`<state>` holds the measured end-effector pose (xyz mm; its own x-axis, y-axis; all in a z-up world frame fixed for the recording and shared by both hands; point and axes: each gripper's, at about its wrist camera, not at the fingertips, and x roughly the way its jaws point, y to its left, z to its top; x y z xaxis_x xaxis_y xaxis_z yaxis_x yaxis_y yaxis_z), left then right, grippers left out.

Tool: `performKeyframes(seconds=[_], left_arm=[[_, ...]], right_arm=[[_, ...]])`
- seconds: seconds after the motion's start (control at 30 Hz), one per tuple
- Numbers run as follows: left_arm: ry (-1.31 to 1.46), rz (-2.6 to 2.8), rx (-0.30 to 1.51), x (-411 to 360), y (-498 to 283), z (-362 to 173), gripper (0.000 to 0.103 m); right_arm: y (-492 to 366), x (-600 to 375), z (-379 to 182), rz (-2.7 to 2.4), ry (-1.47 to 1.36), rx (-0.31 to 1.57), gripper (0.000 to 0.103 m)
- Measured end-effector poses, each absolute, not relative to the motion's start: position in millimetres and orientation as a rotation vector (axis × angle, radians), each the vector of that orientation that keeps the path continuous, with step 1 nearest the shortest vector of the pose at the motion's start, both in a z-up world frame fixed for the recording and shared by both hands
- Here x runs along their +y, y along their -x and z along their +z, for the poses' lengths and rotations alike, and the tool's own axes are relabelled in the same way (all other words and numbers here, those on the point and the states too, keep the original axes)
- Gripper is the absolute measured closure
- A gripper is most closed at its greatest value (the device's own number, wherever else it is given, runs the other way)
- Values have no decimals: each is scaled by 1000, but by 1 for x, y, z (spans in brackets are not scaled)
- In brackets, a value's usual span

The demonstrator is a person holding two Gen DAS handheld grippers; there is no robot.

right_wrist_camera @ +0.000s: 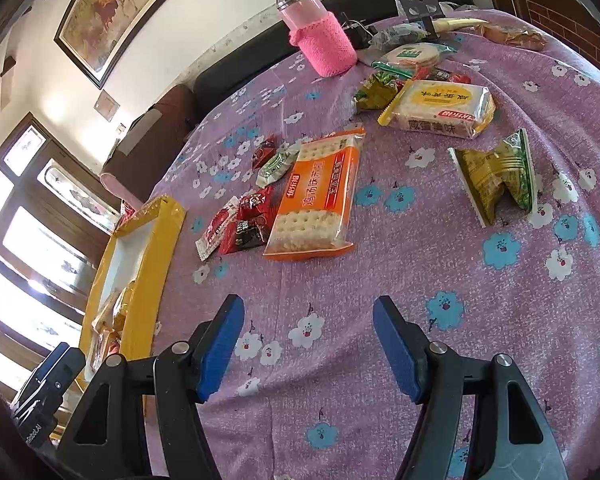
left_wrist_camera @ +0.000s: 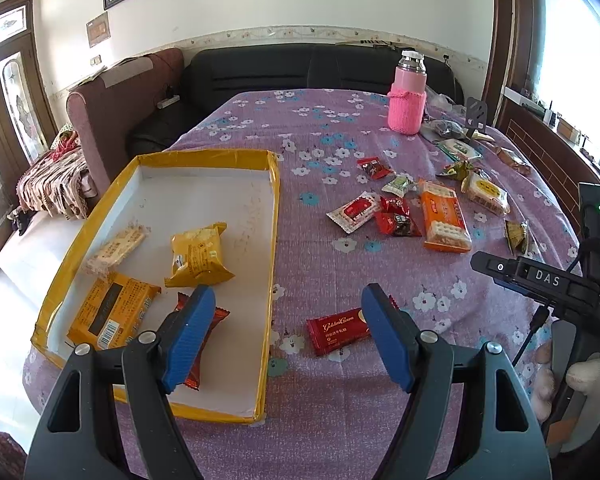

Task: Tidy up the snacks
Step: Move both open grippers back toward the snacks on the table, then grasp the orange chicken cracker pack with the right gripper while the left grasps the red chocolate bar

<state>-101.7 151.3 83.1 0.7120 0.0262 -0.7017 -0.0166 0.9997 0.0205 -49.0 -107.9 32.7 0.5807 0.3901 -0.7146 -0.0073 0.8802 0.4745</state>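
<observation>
Purple floral cloth over the worktop (left_wrist_camera: pixel 340 128), dark sofa behind, pink bottle (left_wrist_camera: pixel 406 98) at the far edge. Yellow-rimmed tray (left_wrist_camera: pixel 274 216) on the left, already loaded: pale wafer bar (left_wrist_camera: pixel 114 250), yellow cake packet (left_wrist_camera: pixel 198 254), orange box-like pack (left_wrist_camera: pixel 112 312), dark red bar (left_wrist_camera: pixel 204 340) peeking out behind one finger. Left gripper (left_wrist_camera: pixel 288 336) hanging over the tray's right wall, fingers (left_wrist_camera: pixel 190 332) spread wide, nothing between them. Red Golden Crown packet (left_wrist_camera: pixel 338 330) just outside the tray on the cloth, partly tucked behind the other finger (looks like the nearest candidate). Right gripper (right_wrist_camera: pixel 308 344) also apart and empty, above bare cloth. Ahead of it, orange cracker pack (right_wrist_camera: pixel 316 196), small red sweets (right_wrist_camera: pixel 244 220) touching its left side, green triangular packet (right_wrist_camera: pixel 496 176) off to the right, yellow cracker pack (right_wrist_camera: pixel 440 108) farther back. Likely handling: all light, crinkly film, slippery when pinched flat. Crackers brittle, so best taken across the short width, mid-body, with gentle pressure. Red packet soft and thin, probably easiest by its long edges. Plenty left to move; task roughly a third along, at a guess.
</observation>
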Motion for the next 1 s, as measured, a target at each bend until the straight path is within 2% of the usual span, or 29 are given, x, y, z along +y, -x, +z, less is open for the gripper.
performKeyframes(seconds=[0.1, 0.17, 0.3, 0.5, 0.53, 0.63, 0.67, 0.7, 0.87, 1.0], left_arm=[[14, 2, 792, 154, 99, 81, 27], [65, -25, 812, 159, 97, 79, 27], [132, -59, 840, 170, 95, 74, 27], [103, -89, 834, 173, 98, 74, 27], [96, -96, 835, 171, 97, 74, 27], [77, -123, 847, 161, 95, 70, 27], [76, -137, 857, 158, 93, 68, 27], [81, -150, 864, 157, 92, 66, 27], [81, -231, 891, 152, 81, 65, 27], [-25, -289, 900, 136, 74, 65, 27]], right_arm=[[40, -107, 36, 235, -445, 935, 34], [26, -106, 40, 222, -433, 934, 28], [-26, -102, 48, 124, -364, 939, 27], [-77, -76, 29, 38, -272, 1037, 27], [-80, -72, 26, 33, -258, 1048, 24], [-79, -55, 24, -9, -145, 1037, 29], [-76, -50, 23, -35, -88, 1028, 42], [-72, -48, 23, -38, -52, 1020, 45], [-43, -59, 21, 12, -43, 1019, 45], [-10, -69, 22, 47, -50, 976, 46]])
